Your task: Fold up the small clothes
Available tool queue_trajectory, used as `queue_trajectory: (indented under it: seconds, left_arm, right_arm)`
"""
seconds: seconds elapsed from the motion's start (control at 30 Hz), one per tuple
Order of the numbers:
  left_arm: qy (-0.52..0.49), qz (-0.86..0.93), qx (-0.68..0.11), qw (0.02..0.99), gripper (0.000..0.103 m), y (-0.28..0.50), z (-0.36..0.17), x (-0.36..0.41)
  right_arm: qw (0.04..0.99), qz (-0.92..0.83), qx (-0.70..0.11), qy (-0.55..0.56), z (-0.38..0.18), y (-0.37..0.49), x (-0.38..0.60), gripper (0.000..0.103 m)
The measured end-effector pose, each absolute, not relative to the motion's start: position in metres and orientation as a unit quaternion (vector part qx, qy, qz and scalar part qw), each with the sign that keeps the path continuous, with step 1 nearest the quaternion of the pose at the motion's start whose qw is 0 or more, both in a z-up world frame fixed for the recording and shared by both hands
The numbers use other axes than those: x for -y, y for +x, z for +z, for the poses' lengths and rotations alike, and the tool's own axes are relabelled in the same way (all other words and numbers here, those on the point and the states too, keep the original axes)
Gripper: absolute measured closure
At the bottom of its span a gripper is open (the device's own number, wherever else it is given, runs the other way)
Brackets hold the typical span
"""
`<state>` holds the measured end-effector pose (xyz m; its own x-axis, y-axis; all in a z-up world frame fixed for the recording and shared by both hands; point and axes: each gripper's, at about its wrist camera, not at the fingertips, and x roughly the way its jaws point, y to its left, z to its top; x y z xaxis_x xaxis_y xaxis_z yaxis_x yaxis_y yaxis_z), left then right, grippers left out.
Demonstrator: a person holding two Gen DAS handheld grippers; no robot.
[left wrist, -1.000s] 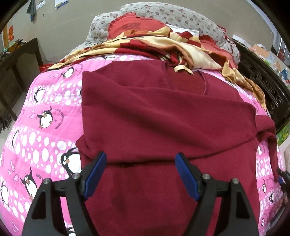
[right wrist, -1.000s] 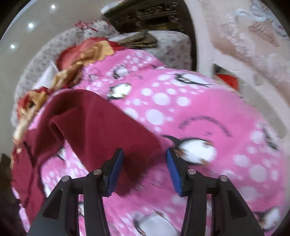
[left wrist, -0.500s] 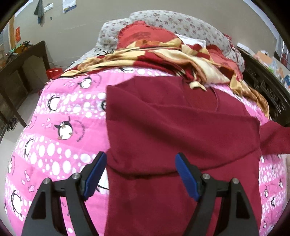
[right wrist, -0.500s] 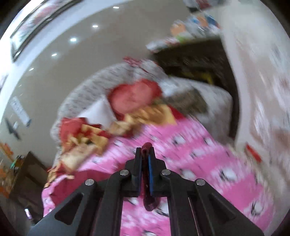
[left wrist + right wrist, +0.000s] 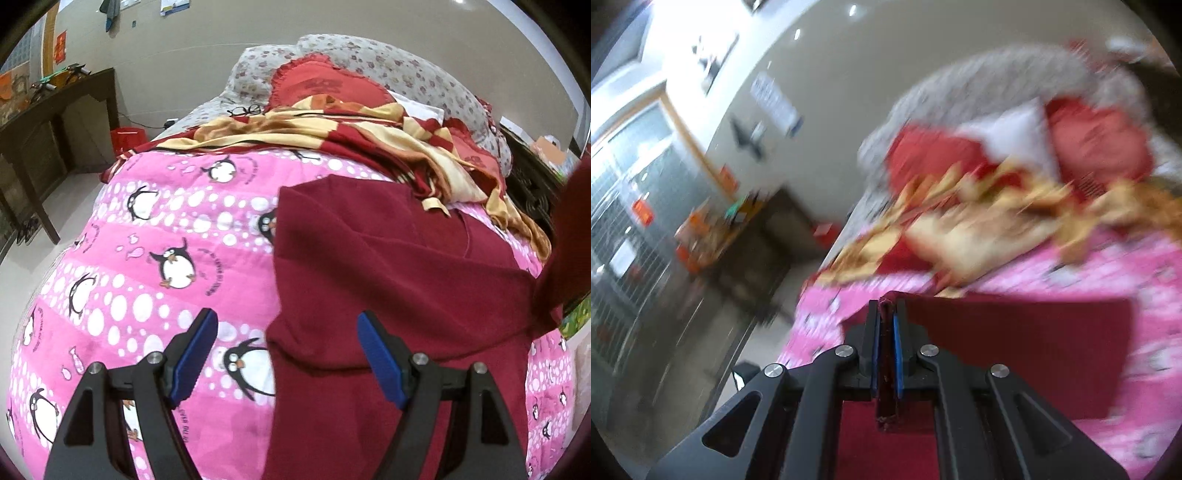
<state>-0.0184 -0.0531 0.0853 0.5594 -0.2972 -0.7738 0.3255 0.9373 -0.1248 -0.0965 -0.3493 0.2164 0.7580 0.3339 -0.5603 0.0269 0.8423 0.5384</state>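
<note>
A dark red garment [image 5: 388, 266] of soft, fleecy knit lies on the bed just ahead of the left tool [image 5: 284, 354], spread mostly flat with one layer folded across its body, leaving a straight edge and a few shallow creases. Its near hem runs under and to the right of that tool's right finger. The left tool stands wide open above it, the ridged blue pads [image 5: 192, 354] apart with nothing between them; the left pad hangs over the quilt, the right over the red cloth.

The right tool [image 5: 886, 325] is closed on a doubled fold of the same garment [image 5: 1015, 332], a thin strip of red fabric pinched between its blue pads. Beyond its tip the cloth stretches away as a smooth sheet with a straight far edge. This view is blurred.

Under the garment lies a plush pink quilt [image 5: 129, 277] printed with white dots and penguins. Farther ahead of the left tool sits a crumpled, satiny red-and-cream cloth [image 5: 351, 133], then a frilled red cushion [image 5: 325, 85] and a grey floral pillow [image 5: 406, 66]. To the left stands a dark wooden cabinet [image 5: 55, 122].
</note>
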Motion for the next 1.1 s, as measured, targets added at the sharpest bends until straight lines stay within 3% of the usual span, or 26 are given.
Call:
queue_trajectory:
  seconds: [0.27, 0.3, 0.33, 0.37, 0.4, 0.57, 0.8, 0.83, 0.9, 0.93, 1.03, 1.1]
  left_arm:
    - [-0.013, -0.203, -0.433, 0.878, 0.022, -0.011, 0.082, 0.036]
    - [-0.013, -0.206, -0.434, 0.877, 0.022, -0.010, 0.081, 0.036]
    - [-0.013, -0.210, -0.435, 0.876, 0.022, -0.010, 0.080, 0.038]
    - [-0.013, -0.215, -0.435, 0.874, 0.022, -0.010, 0.080, 0.040]
    - [-0.014, -0.226, -0.434, 0.872, 0.022, -0.011, 0.080, 0.043]
    - [-0.003, -0.251, -0.420, 0.872, 0.013, -0.016, 0.076, 0.068]
    - [0.016, -0.247, -0.441, 0.862, 0.014, -0.001, 0.052, 0.117]
    - [0.013, -0.248, -0.445, 0.860, 0.018, 0.001, 0.051, 0.122]
    - [0.002, -0.256, -0.456, 0.852, 0.047, 0.005, 0.049, 0.131]
    - [0.001, -0.266, -0.468, 0.843, 0.068, 0.007, 0.049, 0.139]
    - [0.013, -0.274, -0.452, 0.848, 0.084, 0.005, 0.062, 0.147]
    - [0.011, -0.290, -0.441, 0.849, 0.085, 0.007, 0.079, 0.146]
  right_arm:
    - [0.837, 0.149, -0.451, 0.272, 0.078, 0.007, 0.268, 0.068]
    - [0.832, 0.154, -0.461, 0.268, 0.066, 0.013, 0.264, 0.064]
    - [0.827, 0.150, -0.477, 0.258, 0.055, 0.016, 0.262, 0.053]
    - [0.827, 0.143, -0.483, 0.250, 0.052, 0.015, 0.262, 0.043]
    - [0.832, 0.138, -0.479, 0.243, 0.053, 0.009, 0.263, 0.041]
    - [0.875, 0.106, -0.419, 0.217, 0.086, -0.051, 0.303, 0.037]
    - [0.887, -0.029, -0.392, 0.241, 0.096, -0.156, 0.406, 0.034]
    - [0.885, -0.045, -0.392, 0.246, 0.094, -0.167, 0.417, 0.034]
    - [0.880, -0.077, -0.396, 0.252, 0.086, -0.183, 0.435, 0.034]
    - [0.876, -0.097, -0.400, 0.253, 0.080, -0.190, 0.443, 0.034]
    - [0.865, -0.115, -0.412, 0.261, 0.068, -0.202, 0.462, 0.034]
    - [0.861, -0.115, -0.413, 0.275, 0.062, -0.205, 0.470, 0.034]
